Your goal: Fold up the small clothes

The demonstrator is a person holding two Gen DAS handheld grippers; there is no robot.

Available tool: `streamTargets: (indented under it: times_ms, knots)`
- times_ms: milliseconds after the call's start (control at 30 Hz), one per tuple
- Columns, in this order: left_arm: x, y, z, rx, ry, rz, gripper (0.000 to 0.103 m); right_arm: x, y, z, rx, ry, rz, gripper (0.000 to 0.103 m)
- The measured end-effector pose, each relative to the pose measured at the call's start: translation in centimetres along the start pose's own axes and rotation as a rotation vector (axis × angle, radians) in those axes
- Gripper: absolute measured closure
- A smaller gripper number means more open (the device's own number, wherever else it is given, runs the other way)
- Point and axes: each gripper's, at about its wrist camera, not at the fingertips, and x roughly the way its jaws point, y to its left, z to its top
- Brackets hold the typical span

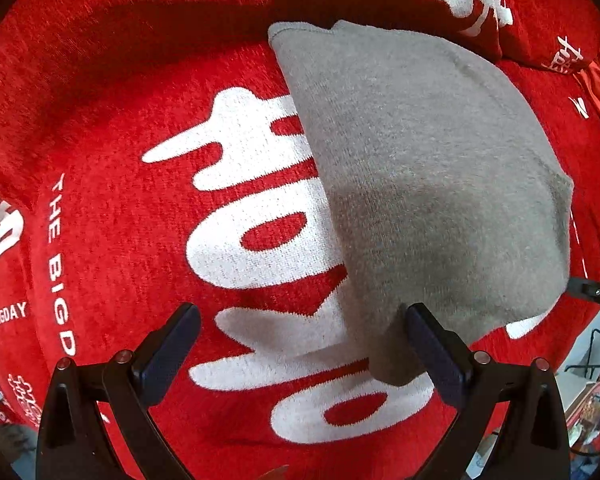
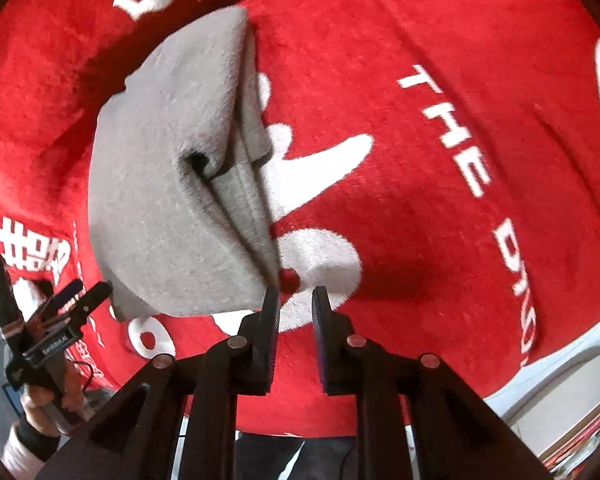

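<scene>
Grey garment (image 1: pixel 428 184) lies folded on the red blanket (image 1: pixel 100 208).

Your left tool (image 1: pixel 300 344) is spread wide, one finger (image 1: pixel 432 344) touching the garment's near edge, nothing pinched. Your right tool (image 2: pixel 296 308) stands narrowly parted just beside the garment's folded corner, with only blanket showing in its gap. Your left hand (image 2: pixel 48 396) grips its handle at the blanket's edge.

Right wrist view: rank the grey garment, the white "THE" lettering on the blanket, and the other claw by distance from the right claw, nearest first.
1. Grey garment: its lower corner sits right at the right claw, at its left finger.
2. Left claw: far left, at the garment's other corner.
3. "THE" lettering: upper right on the red blanket.
</scene>
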Motion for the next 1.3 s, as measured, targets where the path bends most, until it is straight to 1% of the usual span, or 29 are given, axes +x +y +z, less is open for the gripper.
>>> streamTargets:
  times_ms: [133,167,200,233,300,367,467,533,600,733,800,867,1000,1100,1133,1200,1300]
  knots:
    - [-0.8,0.4,0.0,0.000,-0.010,0.010,0.001,-1.1,-0.5,0.1,0.023,-0.014,0.006,0.081]
    - [-0.9,0.5,-0.1,-0.003,-0.011,0.010,0.001,-1.3,-0.4,0.3,0.020,-0.016,0.005,0.077]
    - [-1.2,0.7,0.0,-0.008,-0.014,0.008,0.001,-1.4,-0.4,0.3,0.017,-0.017,0.006,0.069]
    - [-1.3,0.7,0.0,-0.014,-0.016,0.005,0.001,-1.5,-0.2,0.5,0.012,-0.018,0.006,0.066]
    - [-1.5,0.7,0.0,-0.025,-0.018,0.000,0.001,-1.7,0.0,0.7,0.002,-0.024,0.007,0.054]
    - [-1.7,0.8,0.0,-0.031,-0.018,0.000,0.001,-1.6,0.6,1.1,-0.011,-0.030,0.011,0.048]
    - [-1.6,0.9,0.2,-0.032,-0.012,0.002,0.001,-1.7,1.0,1.6,-0.021,-0.034,0.021,0.046]
    - [-1.5,0.8,0.3,-0.031,-0.006,0.005,0.001,-1.7,1.0,2.0,-0.028,-0.035,0.019,0.041]
    - [-1.4,0.8,0.5,-0.037,-0.001,0.003,0.001,-1.8,1.0,2.3,-0.034,-0.038,0.016,0.039]
    - [-1.3,1.6,1.3,-0.071,0.019,-0.037,0.001,-1.8,0.8,3.0,-0.034,-0.041,0.023,0.039]
    - [-1.1,1.9,1.6,-0.079,0.022,-0.040,0.001,-2.0,0.7,3.4,-0.033,-0.041,0.029,0.030]
    - [-1.1,2.3,2.0,-0.092,0.027,-0.031,0.001,-2.2,0.7,3.9,-0.038,-0.050,0.042,0.030]
    - [-1.1,3.4,2.8,-0.141,0.026,-0.054,0.001,-2.3,1.3,5.1,-0.067,-0.063,0.045,0.030]
    - [-0.5,4.2,3.4,-0.169,0.036,-0.076,0.001,-2.1,1.6,6.3,-0.077,-0.061,0.067,0.030]
    - [0.0,4.5,3.7,-0.177,0.060,-0.100,0.001,-2.0,1.6,6.6,-0.076,-0.060,0.078,0.030]
    - [0.4,4.8,4.1,-0.189,0.071,-0.132,0.001,-1.7,1.6,7.3,-0.076,-0.058,0.107,0.030]
    - [0.3,5.1,5.0,-0.227,0.040,-0.198,0.001,-1.1,1.6,8.6,-0.081,-0.049,0.157,0.030]
